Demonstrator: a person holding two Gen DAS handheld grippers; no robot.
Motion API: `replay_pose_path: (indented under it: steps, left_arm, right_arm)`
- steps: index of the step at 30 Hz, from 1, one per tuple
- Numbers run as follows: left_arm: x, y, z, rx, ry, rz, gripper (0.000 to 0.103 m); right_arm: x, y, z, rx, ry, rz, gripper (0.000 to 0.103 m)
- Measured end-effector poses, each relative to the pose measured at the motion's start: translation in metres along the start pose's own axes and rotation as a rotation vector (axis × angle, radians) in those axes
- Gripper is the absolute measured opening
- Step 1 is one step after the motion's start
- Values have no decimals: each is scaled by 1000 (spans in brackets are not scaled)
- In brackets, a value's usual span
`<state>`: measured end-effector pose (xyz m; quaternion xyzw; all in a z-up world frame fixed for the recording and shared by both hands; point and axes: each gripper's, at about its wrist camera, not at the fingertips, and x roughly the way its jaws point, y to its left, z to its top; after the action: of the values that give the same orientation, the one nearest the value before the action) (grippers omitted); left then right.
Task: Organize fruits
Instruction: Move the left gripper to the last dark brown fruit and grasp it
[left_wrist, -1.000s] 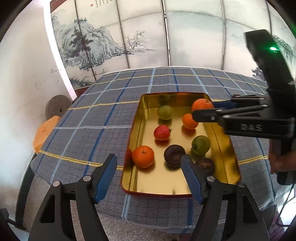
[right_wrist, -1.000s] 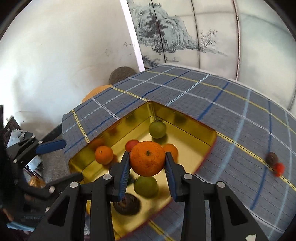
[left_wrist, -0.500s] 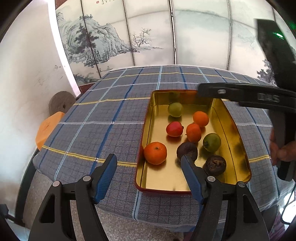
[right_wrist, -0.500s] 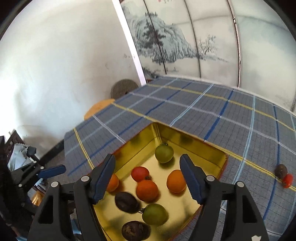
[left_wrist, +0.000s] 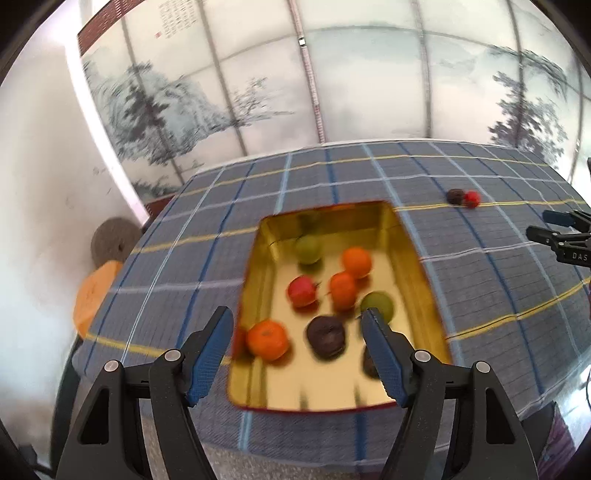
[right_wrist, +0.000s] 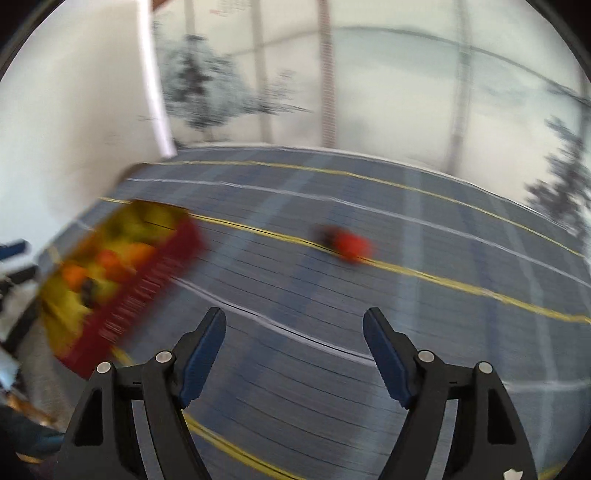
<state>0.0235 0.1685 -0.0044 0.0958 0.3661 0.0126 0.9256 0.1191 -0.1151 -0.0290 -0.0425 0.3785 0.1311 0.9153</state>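
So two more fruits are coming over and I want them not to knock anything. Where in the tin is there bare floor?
Bare floor in the gold tin runs along its near edge, below the orange and dark fruit. The middle is crowded. The left gripper hangs open there.

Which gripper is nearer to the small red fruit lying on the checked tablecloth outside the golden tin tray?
Right. The right gripper faces the small red fruit over bare cloth; the left gripper hangs over the golden tin tray, farther away.
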Motion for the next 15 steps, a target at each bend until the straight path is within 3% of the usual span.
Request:
replay_pose_path:
  steps: [2, 8, 12, 15]
  left_arm:
    - [1, -14, 9, 27, -9, -7, 73]
    - [11, -64, 39, 121, -27, -41, 75]
    - [27, -102, 68, 168, -14, -92, 76]
    - [47, -124, 94, 145, 25, -185, 76]
  right_arm:
    - [-5, -28, -10, 15, 24, -83, 74]
    - [-4, -102, -28, 73, 102, -226, 77]
    - [-2, -131, -40, 109, 110, -237, 77]
    - [1, -138, -46, 133, 105, -216, 78]
